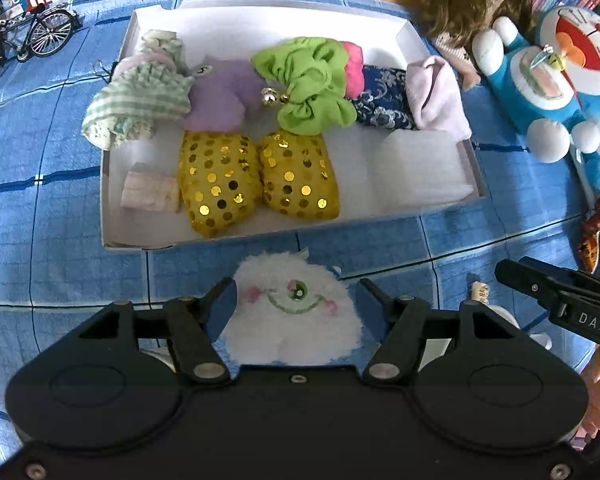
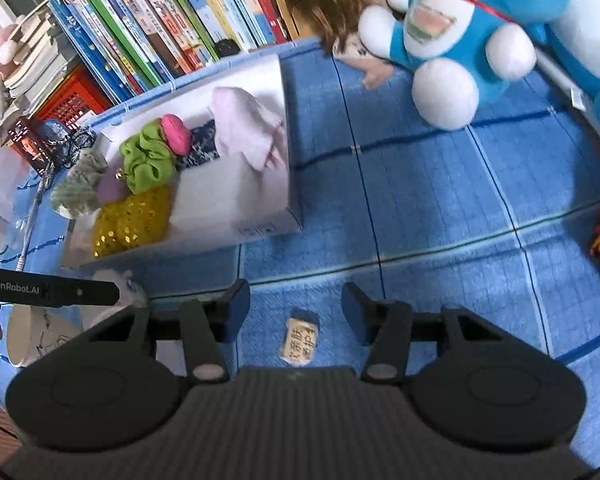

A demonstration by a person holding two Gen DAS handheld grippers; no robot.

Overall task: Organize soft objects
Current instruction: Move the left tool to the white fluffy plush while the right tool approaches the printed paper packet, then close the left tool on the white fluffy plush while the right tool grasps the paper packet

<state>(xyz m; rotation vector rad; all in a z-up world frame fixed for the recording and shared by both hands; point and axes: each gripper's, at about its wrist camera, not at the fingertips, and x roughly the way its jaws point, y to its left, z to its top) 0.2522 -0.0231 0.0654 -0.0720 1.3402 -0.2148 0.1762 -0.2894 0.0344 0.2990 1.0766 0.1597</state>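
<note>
A white fluffy plush face (image 1: 296, 304) lies on the blue cloth just in front of the white box (image 1: 432, 200). My left gripper (image 1: 296, 300) is open, its fingers on either side of the plush. The box holds two gold sequin pouches (image 1: 220, 180), a green scrunchie (image 1: 308, 80), a purple plush (image 1: 220, 96), a checked green cloth (image 1: 140, 96), a navy patterned pouch (image 1: 380, 96) and a pale pink cloth (image 1: 436, 92). My right gripper (image 2: 296, 312) is open over a small printed packet (image 2: 300, 340). The box also shows in the right wrist view (image 2: 236, 200).
A blue Doraemon plush (image 1: 556, 80) and a long-haired doll (image 1: 472, 4) sit right of the box. A model bicycle (image 1: 32, 36) stands at the far left. Books (image 2: 160, 32) line the back. A white cup (image 2: 32, 336) is at the right view's left.
</note>
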